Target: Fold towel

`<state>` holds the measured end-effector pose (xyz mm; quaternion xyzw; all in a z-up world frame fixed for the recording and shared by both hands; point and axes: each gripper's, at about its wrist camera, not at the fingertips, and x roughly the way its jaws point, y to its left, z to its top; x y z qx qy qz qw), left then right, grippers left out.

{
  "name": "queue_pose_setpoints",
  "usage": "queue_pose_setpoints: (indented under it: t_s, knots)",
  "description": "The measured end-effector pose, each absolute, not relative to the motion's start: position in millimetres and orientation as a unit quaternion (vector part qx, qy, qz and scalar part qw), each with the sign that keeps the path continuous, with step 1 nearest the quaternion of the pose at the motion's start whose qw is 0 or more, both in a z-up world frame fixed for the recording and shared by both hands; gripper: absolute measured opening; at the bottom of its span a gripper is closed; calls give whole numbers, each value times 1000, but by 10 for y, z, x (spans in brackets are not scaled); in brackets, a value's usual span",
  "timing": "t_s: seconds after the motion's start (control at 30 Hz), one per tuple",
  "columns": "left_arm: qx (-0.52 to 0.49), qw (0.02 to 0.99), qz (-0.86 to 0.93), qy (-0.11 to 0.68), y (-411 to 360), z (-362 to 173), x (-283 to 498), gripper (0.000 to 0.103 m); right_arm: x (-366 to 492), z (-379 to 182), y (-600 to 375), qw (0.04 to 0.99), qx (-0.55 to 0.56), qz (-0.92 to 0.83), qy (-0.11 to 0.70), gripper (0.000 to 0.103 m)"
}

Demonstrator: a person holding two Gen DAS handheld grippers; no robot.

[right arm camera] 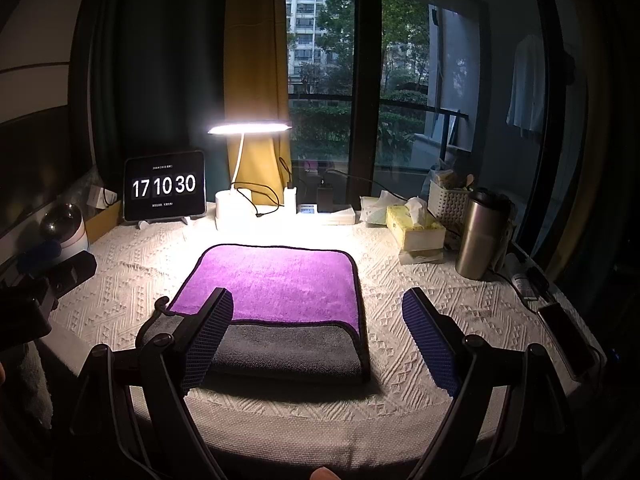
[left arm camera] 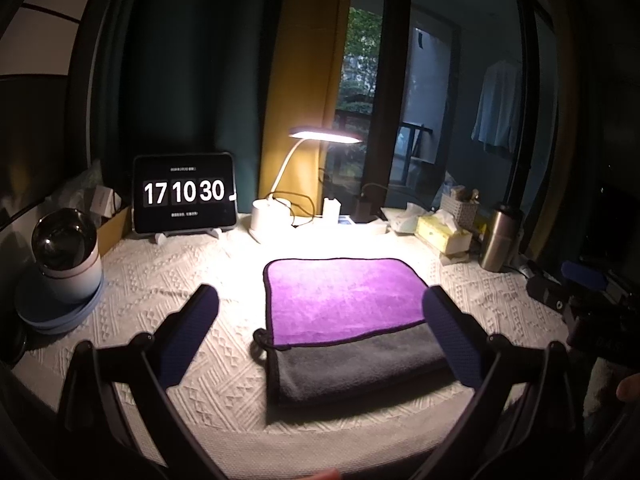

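A folded towel (left arm camera: 344,300) lies flat on the white textured cloth, purple side up with a grey layer showing along its near edge; it also shows in the right wrist view (right arm camera: 280,284). My left gripper (left arm camera: 320,304) is open and empty, held above the towel's near left part. My right gripper (right arm camera: 318,312) is open and empty above the towel's near right part. A black hanging loop (left arm camera: 261,340) sticks out at the towel's near left corner. The right gripper's body (left arm camera: 584,292) shows at the right edge of the left wrist view.
At the back stand a tablet clock (left arm camera: 184,194), a lit desk lamp (left arm camera: 324,136), a tissue box (right arm camera: 416,228), a white basket (right arm camera: 448,200) and a steel tumbler (right arm camera: 480,236). A round device (left arm camera: 66,256) sits left. A phone (right arm camera: 568,336) lies right.
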<state>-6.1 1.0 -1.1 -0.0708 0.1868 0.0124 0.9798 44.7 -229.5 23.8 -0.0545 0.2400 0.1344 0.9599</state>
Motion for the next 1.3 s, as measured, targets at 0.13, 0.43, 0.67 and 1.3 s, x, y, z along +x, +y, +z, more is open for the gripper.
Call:
queue_pose_setpoints:
  t_s: [0.13, 0.43, 0.67, 1.3]
  knots:
    - [-69, 980, 11, 188, -8, -20, -63, 102, 441, 240, -2290, 960, -54, 135, 240, 90]
    - [-70, 980, 9, 188, -10, -12, -62, 102, 445, 234, -2290, 960, -54, 134, 241, 90]
    - [-69, 980, 9, 188, -8, -8, -61, 102, 433, 239, -2292, 960, -53, 135, 241, 90]
    - [-70, 980, 8, 188, -13, -5, -62, 102, 444, 230, -2297, 959, -53, 135, 242, 90]
